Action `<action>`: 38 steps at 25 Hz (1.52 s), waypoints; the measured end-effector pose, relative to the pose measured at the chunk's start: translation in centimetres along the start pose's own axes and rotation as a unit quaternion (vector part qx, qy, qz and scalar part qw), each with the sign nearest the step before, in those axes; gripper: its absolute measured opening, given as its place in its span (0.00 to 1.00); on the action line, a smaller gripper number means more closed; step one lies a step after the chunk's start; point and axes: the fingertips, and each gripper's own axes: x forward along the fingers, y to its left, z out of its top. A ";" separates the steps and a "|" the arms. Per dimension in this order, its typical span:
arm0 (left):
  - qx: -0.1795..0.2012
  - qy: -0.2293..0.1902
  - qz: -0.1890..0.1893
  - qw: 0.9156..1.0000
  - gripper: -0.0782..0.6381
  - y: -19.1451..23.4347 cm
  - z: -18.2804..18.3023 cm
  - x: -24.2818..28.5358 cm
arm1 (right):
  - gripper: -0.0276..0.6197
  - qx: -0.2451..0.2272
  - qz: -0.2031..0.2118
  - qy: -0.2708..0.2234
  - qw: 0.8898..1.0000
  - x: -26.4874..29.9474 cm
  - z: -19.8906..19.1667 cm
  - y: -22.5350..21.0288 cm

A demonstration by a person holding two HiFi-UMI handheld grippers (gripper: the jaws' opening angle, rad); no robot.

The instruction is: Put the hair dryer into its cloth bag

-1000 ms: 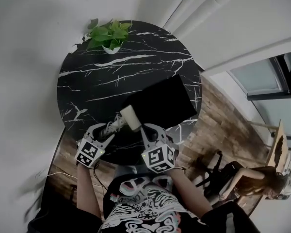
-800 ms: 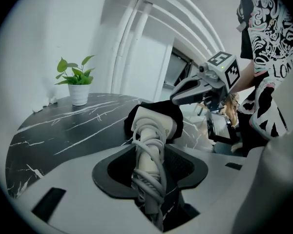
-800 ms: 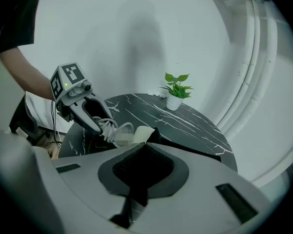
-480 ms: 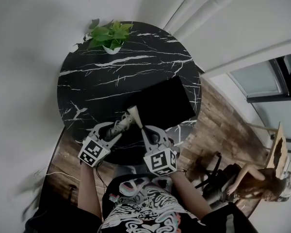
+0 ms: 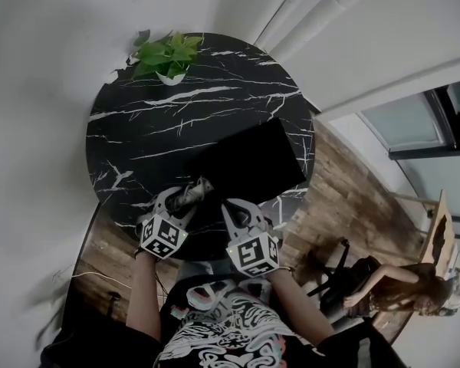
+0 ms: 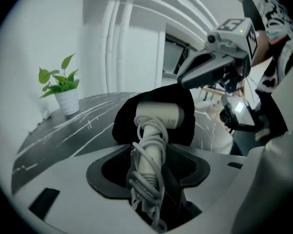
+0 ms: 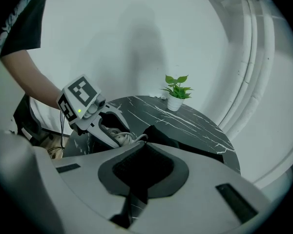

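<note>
The white hair dryer, its cord wound round the handle, points away from me with its head inside the mouth of the black cloth bag. My left gripper is closed round the wrapped handle, and its jaws are opening with the handle still between them. In the head view the left gripper sits at the bag's near end and only the dryer's cord shows. My right gripper is shut on the bag's near edge and holds it up. From the right gripper view, black cloth runs out from the jaws.
The bag lies on a round black marble table. A small potted plant stands at the table's far edge. Wooden floor surrounds the table, and a person sits at the lower right.
My left gripper has moved right toward the bag. The dryer's white head, in plain sight before, has gone into the bag's mouth. The right gripper has stayed put.
</note>
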 end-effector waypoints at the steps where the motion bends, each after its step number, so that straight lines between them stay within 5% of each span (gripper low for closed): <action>1: 0.023 0.012 0.017 1.000 0.44 0.1 -0.3 -0.2 | 0.08 0.001 0.001 0.000 1.000 0.0 -0.1 -0.1; 3: 0.045 0.041 0.030 0.998 0.54 0.1 -1.4 -0.8 | 0.08 0.004 0.004 0.001 1.000 0.0 -0.3 -0.3; 8: 0.021 0.106 0.032 0.994 0.54 0.1 -5.6 -2.1 | 0.08 0.004 0.015 0.002 1.000 0.1 -0.5 -0.1; 10: -0.007 0.097 0.036 0.995 0.51 0.1 -5.8 -2.1 | 0.08 0.002 0.020 0.002 1.000 0.1 -0.5 0.0; 11: -0.016 0.094 0.035 0.995 0.36 0.0 -5.6 -2.1 | 0.08 0.001 0.022 0.001 1.000 0.1 -0.5 0.1; 12: -0.018 0.091 0.035 0.995 0.33 -0.1 -5.3 -2.0 | 0.08 0.001 0.024 0.001 1.000 0.1 -0.5 0.0; 23: -0.020 0.016 0.030 0.999 0.31 -0.3 3.1 2.9 | 0.08 0.005 0.044 -0.006 0.999 0.3 -0.7 -0.1; 31: 0.027 0.065 0.057 0.996 0.39 0.2 0.9 3.5 | 0.08 0.012 0.046 -0.005 0.999 0.6 -0.7 -0.8; 34: -0.001 0.070 0.055 0.996 0.39 0.4 -0.8 2.5 | 0.08 0.019 0.047 -0.003 0.999 0.7 -1.1 -1.0; 36: -0.030 0.062 0.038 0.997 0.27 0.1 -0.8 2.6 | 0.08 0.023 0.049 -0.003 0.999 0.9 -1.2 -1.0; 38: -0.039 0.053 0.031 0.997 0.26 0.1 -0.3 2.6 | 0.08 0.020 0.050 -0.004 0.999 0.8 -1.0 -1.0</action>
